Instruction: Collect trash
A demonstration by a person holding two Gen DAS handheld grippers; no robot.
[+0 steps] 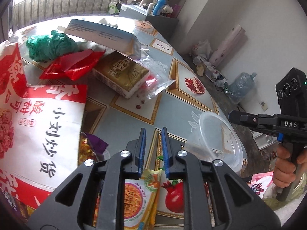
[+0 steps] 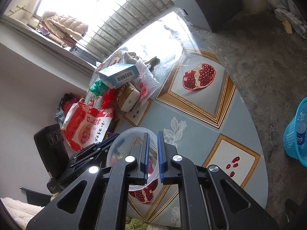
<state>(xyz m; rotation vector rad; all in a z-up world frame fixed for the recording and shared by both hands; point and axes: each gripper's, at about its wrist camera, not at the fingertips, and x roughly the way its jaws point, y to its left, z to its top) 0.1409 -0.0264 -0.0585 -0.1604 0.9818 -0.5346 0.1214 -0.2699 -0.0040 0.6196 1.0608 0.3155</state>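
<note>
The clear plastic container (image 2: 132,153) is the landmark: it sits at the near edge of the table (image 2: 201,126), and its transparent wall makes the rim hard to trace. In the right wrist view the right gripper (image 2: 153,153) has its blue pads drawn close on the container's rim, and the thin wall seems caught between them, though the clear plastic leaves the contact itself hard to make out. In the left wrist view the right gripper's tip (image 1: 233,117) meets the container (image 1: 220,143) at its far side.

Just left of the container, the left gripper (image 1: 153,149) stands with a narrow gap between its pads and nothing in it; an orange-and-green snack wrapper (image 1: 142,195) lies beneath, largely hidden by the gripper's frame. A purple wrapper (image 1: 96,143) beside it is half covered too.

Further left of the container a large red-and-white snack bag (image 1: 42,126) is cut off by the frame edge. Beyond the container lie a gold tissue pack (image 1: 124,76), a clear plastic bag (image 1: 153,84), red wrapping (image 1: 73,67), a green plastic bag (image 1: 48,46) and a blue carton (image 1: 99,32). Right of the container, on the floor, a blue basket (image 2: 297,134) is cut off.
</note>
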